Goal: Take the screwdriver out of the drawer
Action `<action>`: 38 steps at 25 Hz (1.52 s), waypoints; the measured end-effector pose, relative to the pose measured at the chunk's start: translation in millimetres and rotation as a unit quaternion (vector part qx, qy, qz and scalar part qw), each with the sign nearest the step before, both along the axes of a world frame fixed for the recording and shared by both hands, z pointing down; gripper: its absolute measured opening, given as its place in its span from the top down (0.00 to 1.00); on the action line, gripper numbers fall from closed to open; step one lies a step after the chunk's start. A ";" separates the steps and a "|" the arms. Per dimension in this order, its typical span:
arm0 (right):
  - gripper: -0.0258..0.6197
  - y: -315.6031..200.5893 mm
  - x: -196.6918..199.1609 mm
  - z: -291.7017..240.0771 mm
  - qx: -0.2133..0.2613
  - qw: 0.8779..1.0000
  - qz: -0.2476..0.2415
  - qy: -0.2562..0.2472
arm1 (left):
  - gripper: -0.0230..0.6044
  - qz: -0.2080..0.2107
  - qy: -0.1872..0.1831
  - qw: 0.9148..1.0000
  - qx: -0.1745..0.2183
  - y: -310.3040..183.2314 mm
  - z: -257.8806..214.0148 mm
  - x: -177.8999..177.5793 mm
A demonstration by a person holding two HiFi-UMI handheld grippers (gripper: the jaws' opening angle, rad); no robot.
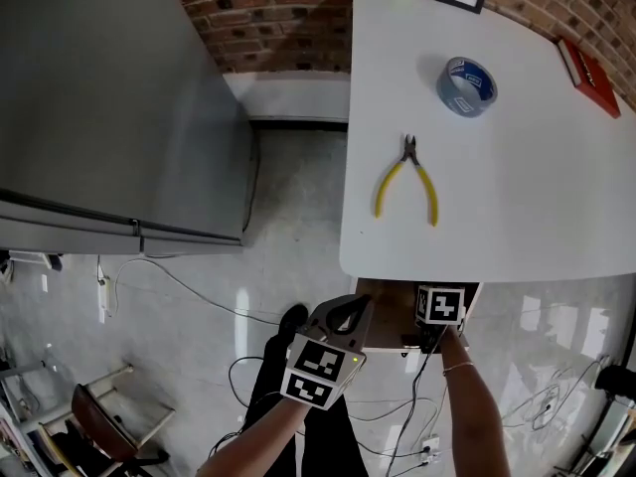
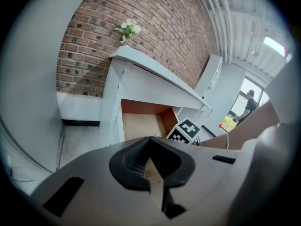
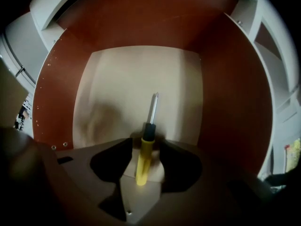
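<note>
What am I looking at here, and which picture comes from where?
No robot: a person holds a two-jaw gripper in each hand. The head view looks down from a camera on the person's head; the other two ride on the grippers. On the white table lie yellow-handled pliers, a blue tape roll and a red book. The right gripper reaches into the open drawer, jaws apart either side of the screwdriver, not yet closed on it. The left gripper hangs outside the drawer, jaws together, empty.
</note>
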State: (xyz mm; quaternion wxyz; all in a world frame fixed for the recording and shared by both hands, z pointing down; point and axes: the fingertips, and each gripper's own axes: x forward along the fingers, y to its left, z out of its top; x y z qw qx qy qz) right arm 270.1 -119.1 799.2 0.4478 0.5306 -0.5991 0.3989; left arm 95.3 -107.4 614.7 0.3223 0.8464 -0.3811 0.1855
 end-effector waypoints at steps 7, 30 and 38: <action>0.67 -0.7 -0.5 3.9 -0.006 1.000 -0.005 0.000 | 0.98 0.000 -0.005 1.000 -0.002 -6.8 4.0 0.2; 0.84 1.3 -4.1 2.0 -0.015 0.999 -0.029 0.022 | 0.98 -0.003 -0.012 1.000 -0.010 -4.4 9.2 -2.6; 0.84 6.8 -1.7 -14.2 0.006 1.000 0.014 -0.003 | 0.98 0.007 -0.013 1.000 -0.002 -5.0 0.8 -1.0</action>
